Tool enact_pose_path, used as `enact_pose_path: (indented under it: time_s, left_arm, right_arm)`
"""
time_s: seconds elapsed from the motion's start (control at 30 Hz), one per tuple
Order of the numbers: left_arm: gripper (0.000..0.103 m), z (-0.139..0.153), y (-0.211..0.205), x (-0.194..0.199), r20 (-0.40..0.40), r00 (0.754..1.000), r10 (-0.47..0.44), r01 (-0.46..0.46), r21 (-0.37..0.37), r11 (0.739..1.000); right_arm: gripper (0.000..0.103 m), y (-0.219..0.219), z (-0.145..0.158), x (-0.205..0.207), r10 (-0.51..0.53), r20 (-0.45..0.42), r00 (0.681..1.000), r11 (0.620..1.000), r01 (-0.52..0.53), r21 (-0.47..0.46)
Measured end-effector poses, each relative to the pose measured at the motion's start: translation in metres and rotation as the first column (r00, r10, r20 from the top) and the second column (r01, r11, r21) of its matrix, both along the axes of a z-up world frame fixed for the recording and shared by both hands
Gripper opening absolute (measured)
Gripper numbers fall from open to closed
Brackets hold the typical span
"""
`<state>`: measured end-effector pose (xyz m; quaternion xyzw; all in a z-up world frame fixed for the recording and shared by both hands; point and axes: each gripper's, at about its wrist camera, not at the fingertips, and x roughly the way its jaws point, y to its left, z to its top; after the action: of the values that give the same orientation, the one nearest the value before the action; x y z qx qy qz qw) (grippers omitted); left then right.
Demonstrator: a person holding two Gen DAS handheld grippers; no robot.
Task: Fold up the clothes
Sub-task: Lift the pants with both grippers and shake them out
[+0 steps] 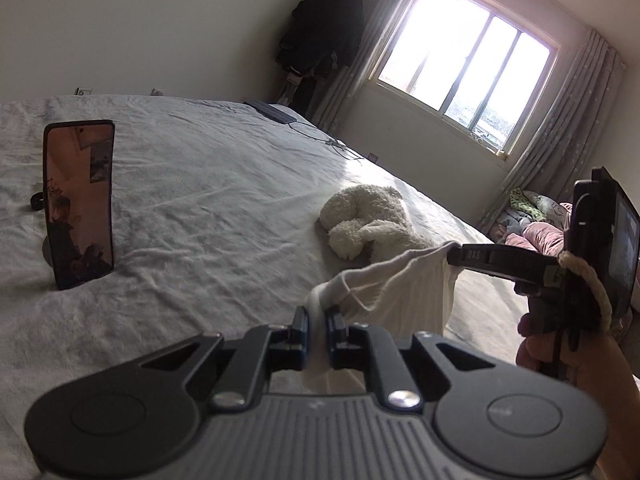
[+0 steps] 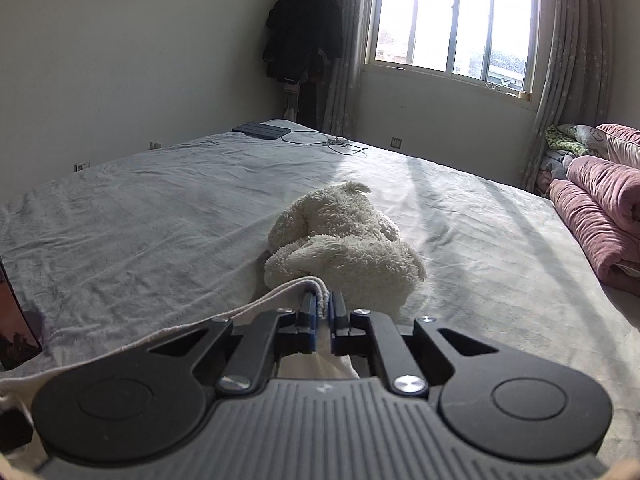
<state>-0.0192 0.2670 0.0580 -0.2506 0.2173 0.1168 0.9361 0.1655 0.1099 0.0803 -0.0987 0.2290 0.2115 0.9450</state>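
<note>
Left gripper [image 1: 318,318]: blue-padded jaws nearly closed, pinching a bunched edge of the white knit cloth garment [image 1: 394,286]. Right gripper [image 2: 324,312]: same, jaws nearly closed on a hemmed edge of the garment [image 2: 256,308]. The garment hangs between the two tools above the bed, near its front edge.

Only the left wrist view shows the right gripper [image 1: 454,256] from the side, its black finger clamped on the cloth's far corner, with the person's hand [image 1: 560,364] on the handle and a phone-like screen mounted on the tool. It also shows the tall dark phone on a stand [image 1: 80,204] upright on the bed at left; the right wrist view catches only a sliver of it at the left edge. Only the right wrist view shows the rolled pink quilt [image 2: 596,216] in full.

Surface: wide bed with a wrinkled pale grey sheet [image 2: 160,208]. A cream fluffy plush toy [image 2: 344,240] lies mid-bed, just beyond the garment. A dark flat tablet-like case [image 2: 262,130] and a cable sit at the far end. Room: sliding window [image 2: 452,20] with grey curtains, dark clothes hung in the corner [image 2: 302,28], sun stripes across the sheet.

Hard to make out: most of the garment is hidden below the gripper bodies, so I can't tell its type or shape.
</note>
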Motion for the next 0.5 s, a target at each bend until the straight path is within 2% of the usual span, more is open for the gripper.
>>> enact_pose_path:
  time_s: [0.23,0.5]
  left_arm:
    - [0.009,-0.032,0.027,0.011,-0.082,0.995,0.048,-0.051,-0.042,0.998]
    - [0.009,-0.057,0.045,0.027,-0.195,0.979,0.064,-0.081,-0.08,0.993]
  right_arm:
    - [0.007,0.037,-0.034,0.009,0.033,-0.054,0.998,0.999,-0.035,-0.026]
    - [0.007,0.063,-0.073,0.025,0.033,-0.134,0.99,0.999,-0.037,-0.034]
